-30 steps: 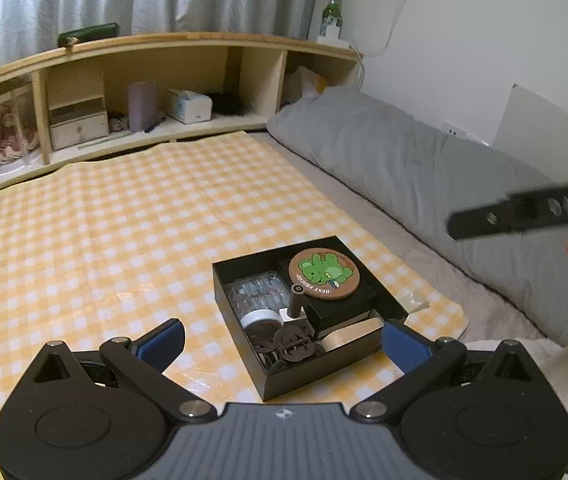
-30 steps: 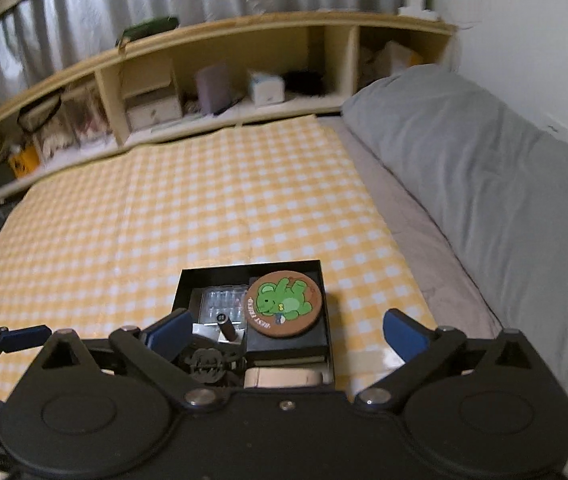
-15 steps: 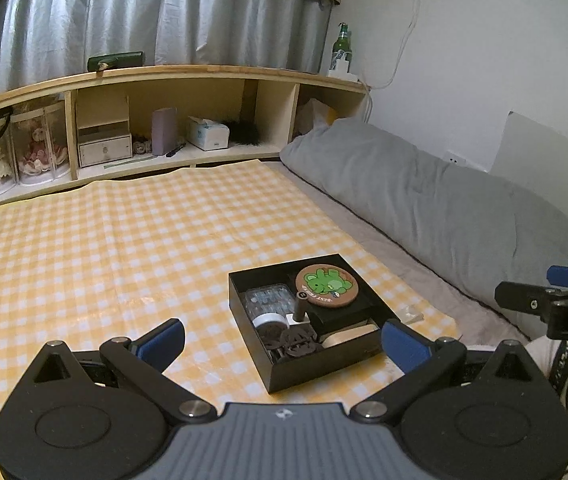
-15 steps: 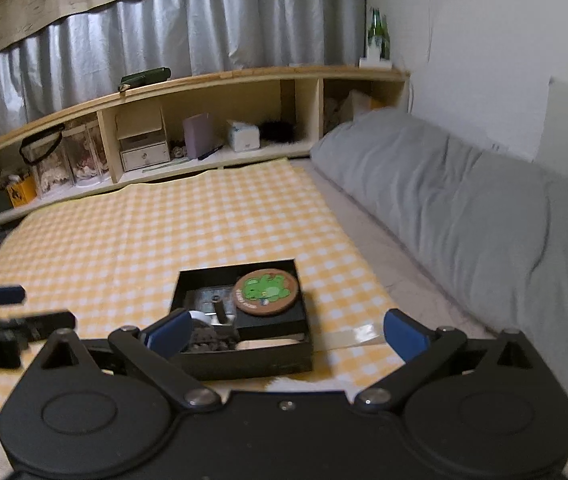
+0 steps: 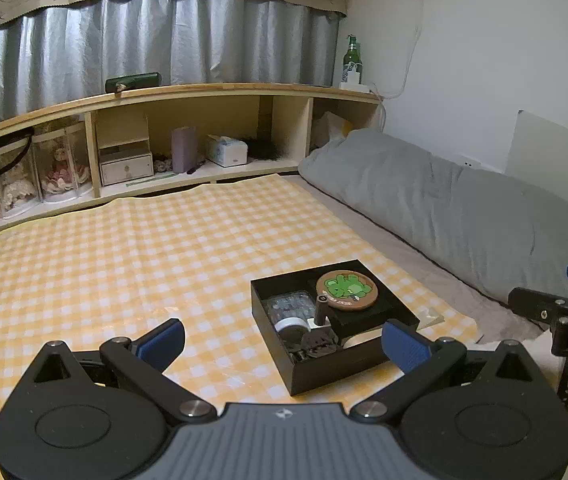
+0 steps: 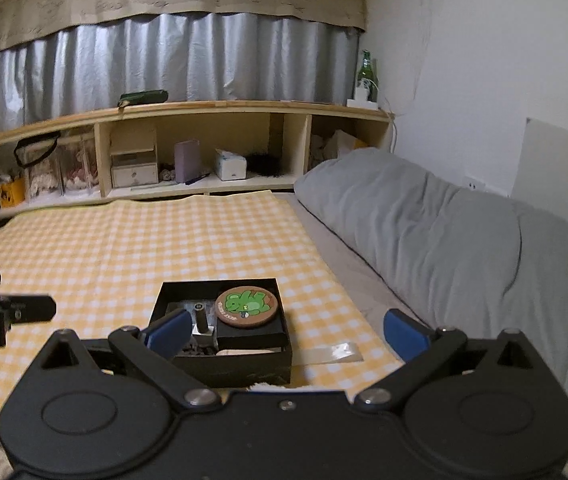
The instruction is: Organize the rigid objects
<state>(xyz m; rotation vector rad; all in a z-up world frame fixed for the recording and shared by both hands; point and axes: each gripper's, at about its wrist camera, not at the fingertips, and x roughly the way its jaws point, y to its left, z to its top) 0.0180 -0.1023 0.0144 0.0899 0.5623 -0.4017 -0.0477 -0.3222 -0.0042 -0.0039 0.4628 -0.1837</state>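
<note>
A black open box sits on the yellow checked cloth near its front right corner. Inside lie a round brown coaster with a green bear on a small black box, a clear plastic case, a small black cylinder on a white base and dark small parts. My left gripper is open and empty, held back above the box. My right gripper is open and empty, also back from the box. Each gripper shows at the edge of the other's view.
A grey pillow roll runs along the right wall. A wooden shelf with boxes, a tissue box and doll cases stands at the far end. A green bottle stands on it. A clear strip lies right of the box.
Both grippers have pulled back and risen away from the box, so it looks smaller and more of the room shows. Both stay open and empty.
</note>
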